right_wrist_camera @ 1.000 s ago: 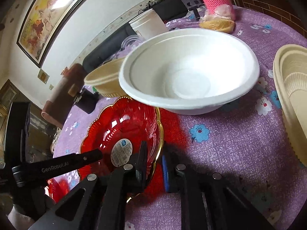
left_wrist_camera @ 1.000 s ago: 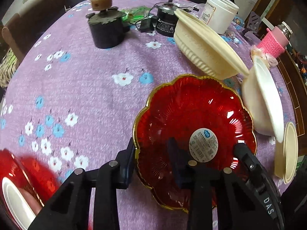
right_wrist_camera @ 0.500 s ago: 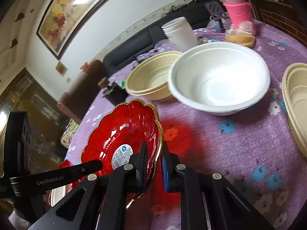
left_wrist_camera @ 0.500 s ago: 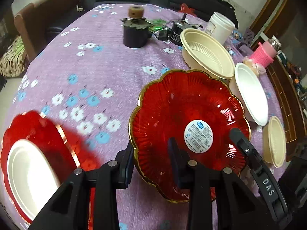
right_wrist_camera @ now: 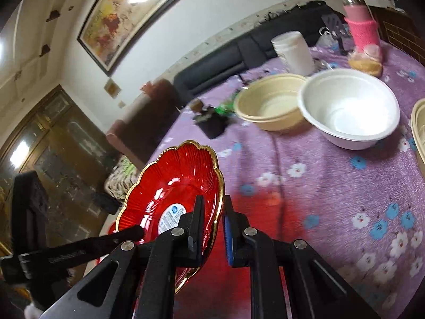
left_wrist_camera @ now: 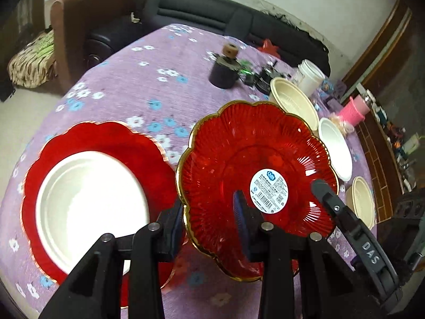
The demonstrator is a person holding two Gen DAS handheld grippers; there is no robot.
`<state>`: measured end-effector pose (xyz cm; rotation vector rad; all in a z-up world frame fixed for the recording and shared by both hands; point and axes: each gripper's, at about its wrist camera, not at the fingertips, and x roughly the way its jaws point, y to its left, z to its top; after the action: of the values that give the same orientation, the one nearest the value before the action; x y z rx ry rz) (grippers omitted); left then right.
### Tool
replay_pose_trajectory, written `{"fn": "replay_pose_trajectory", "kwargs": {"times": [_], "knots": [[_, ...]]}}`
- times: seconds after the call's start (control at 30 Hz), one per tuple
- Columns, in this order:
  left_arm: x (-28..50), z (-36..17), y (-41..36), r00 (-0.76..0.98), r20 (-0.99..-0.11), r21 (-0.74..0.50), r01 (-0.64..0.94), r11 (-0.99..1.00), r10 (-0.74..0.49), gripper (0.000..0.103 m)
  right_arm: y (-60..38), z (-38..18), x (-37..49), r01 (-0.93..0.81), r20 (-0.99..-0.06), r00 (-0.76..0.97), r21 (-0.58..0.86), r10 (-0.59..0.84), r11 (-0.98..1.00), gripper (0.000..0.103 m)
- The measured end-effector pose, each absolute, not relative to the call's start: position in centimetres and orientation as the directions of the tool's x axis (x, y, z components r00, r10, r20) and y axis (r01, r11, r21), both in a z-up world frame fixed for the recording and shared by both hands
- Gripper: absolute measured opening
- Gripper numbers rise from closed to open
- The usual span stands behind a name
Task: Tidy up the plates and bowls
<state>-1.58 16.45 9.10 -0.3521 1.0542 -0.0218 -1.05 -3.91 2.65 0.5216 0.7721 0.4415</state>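
A: Above the near edge of the table (left_wrist_camera: 148,61), the red scalloped plate (left_wrist_camera: 255,186) hangs clear of the purple flowered cloth, gold rim tilted, round label facing up!

B: And both tools are on it. The right gripper (right_wrist_camera: 213,228) is clamped hard on the plate's rim, one finger inside the dish, one outside.

A: The left gripper (left_wrist_camera: 208,222)?

B: It straddles the opposite rim, jaws easing apart as we speak, rim between them; I can't tell whether the pads press on it.

A: Just beside it, at the table's near left edge, a second red plate (left_wrist_camera: 111,138) lies flat with a white plate (left_wrist_camera: 87,202) nested in it.

B: Toward the far right edge, a cream bowl (right_wrist_camera: 271,103) touches a white bowl (right_wrist_camera: 350,106), and another cream bowl (left_wrist_camera: 362,199) sits apart by the right edge.
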Motion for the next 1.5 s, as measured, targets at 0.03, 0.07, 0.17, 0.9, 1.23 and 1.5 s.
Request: {"fn": "replay_pose_trajectory", "kwargs": {"times": [0.03,0.07,0.17,0.9,1.23,1.5], "knots": [[-1.9,9.2,17.0,0.504,-0.844,-0.303,-0.161,0.939,-0.186,0.035,-3.1,3.1,-1.3,-0.198,-0.537,0.633,0.584,0.558,0.787,0.015],[-2.4,9.3,17.8,0.509,-0.841,-0.31,-0.174,0.935,-0.184,0.035,-2.4,3.4,-1.5,-0.212,-0.537,0.627,0.58,0.565,0.787,0.015],[-3.9,9.6,20.3,0.526,-0.831,-0.332,-0.211,0.919,-0.179,0.035,-0.2,3.9,-1.8,-0.243,-0.544,0.601,0.573,0.585,0.783,0.015],[-8.7,7.6,31.1,0.561,-0.825,-0.327,-0.379,0.866,-0.067,0.038,12.6,0.0,-2.1,-0.349,-0.671,0.429,0.494,0.605,0.796,0.015],[-8.4,6.9,31.2,0.553,-0.832,-0.298,-0.373,0.879,-0.047,0.04,13.8,-0.1,-2.5,-0.36,-0.697,0.443,0.437,0.564,0.824,0.017],[-8.6,7.5,30.8,0.569,-0.822,-0.288,-0.371,0.883,-0.029,0.058,14.1,0.6,-3.1,-0.377,-0.685,0.507,0.371,0.524,0.849,0.029]]}}
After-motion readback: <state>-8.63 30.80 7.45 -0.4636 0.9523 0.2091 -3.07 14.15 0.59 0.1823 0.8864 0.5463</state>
